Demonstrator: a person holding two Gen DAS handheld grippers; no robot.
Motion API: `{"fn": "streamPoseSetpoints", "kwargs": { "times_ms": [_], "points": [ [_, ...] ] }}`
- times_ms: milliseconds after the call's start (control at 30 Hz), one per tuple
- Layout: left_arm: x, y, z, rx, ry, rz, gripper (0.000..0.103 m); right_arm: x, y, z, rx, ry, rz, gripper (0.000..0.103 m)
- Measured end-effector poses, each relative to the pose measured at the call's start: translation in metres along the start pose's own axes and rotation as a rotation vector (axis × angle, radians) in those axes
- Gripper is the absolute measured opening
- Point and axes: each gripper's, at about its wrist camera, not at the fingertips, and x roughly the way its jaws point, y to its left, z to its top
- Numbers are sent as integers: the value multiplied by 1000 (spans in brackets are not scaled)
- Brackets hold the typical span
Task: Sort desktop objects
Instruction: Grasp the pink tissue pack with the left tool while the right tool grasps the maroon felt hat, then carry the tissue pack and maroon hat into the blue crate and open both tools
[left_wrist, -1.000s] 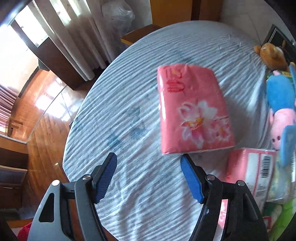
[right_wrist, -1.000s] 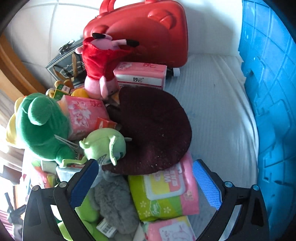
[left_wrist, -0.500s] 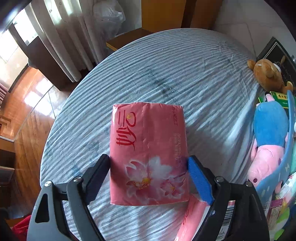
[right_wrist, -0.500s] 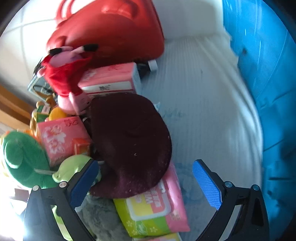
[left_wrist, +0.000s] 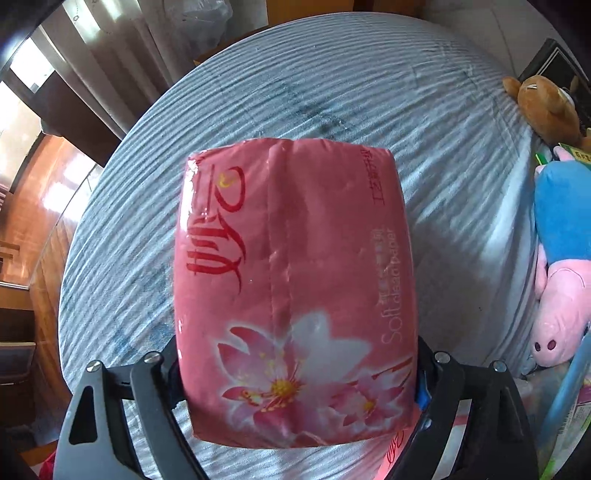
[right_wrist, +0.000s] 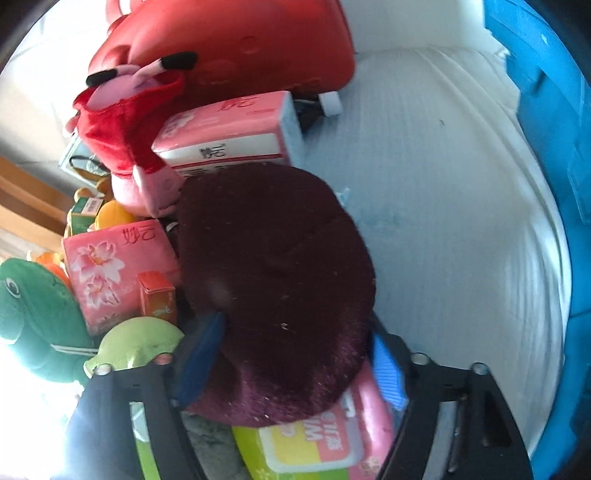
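My left gripper (left_wrist: 295, 384) is shut on a pink tissue pack with a flower print (left_wrist: 295, 291), held lengthwise between the jaws over the blue striped tablecloth (left_wrist: 332, 88). My right gripper (right_wrist: 291, 365) has closed around the near edge of a dark maroon hat (right_wrist: 280, 288) that lies on the pile of objects; the blue pads (right_wrist: 201, 354) press its sides. Under the hat is a green and pink wet-wipes pack (right_wrist: 314, 439).
Right view: red case (right_wrist: 236, 48), red-dressed pig plush (right_wrist: 125, 125), pink tissue boxes (right_wrist: 229, 129), green frog plush (right_wrist: 33, 314), blue bin wall (right_wrist: 554, 147). Left view: brown bear plush (left_wrist: 543, 107) and blue-dressed pig plush (left_wrist: 561, 266) at the right; table edge at left.
My left gripper moved onto the pink tissue pack and closed on it. My right gripper moved forward onto the maroon hat and its jaws narrowed around it.
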Motion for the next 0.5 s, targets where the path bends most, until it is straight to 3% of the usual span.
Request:
{"fn": "streamPoseSetpoints", "kwargs": {
  "times_ms": [67,167,367,500],
  "points": [
    [-3,-1,-1,15,-13,12,82,-3,5,0,-13,-21,-3,35],
    [-12,-1,-3,17,-45,2,81,-20,9,0,-18,-71,4,13],
    [-57,-1,-4,60,-194,5,81,-57,26,0,-77,-146,51,12],
    [-77,7,-2,73,-238,-25,81,-49,42,1,-123,-113,50,12]
  ]
}}
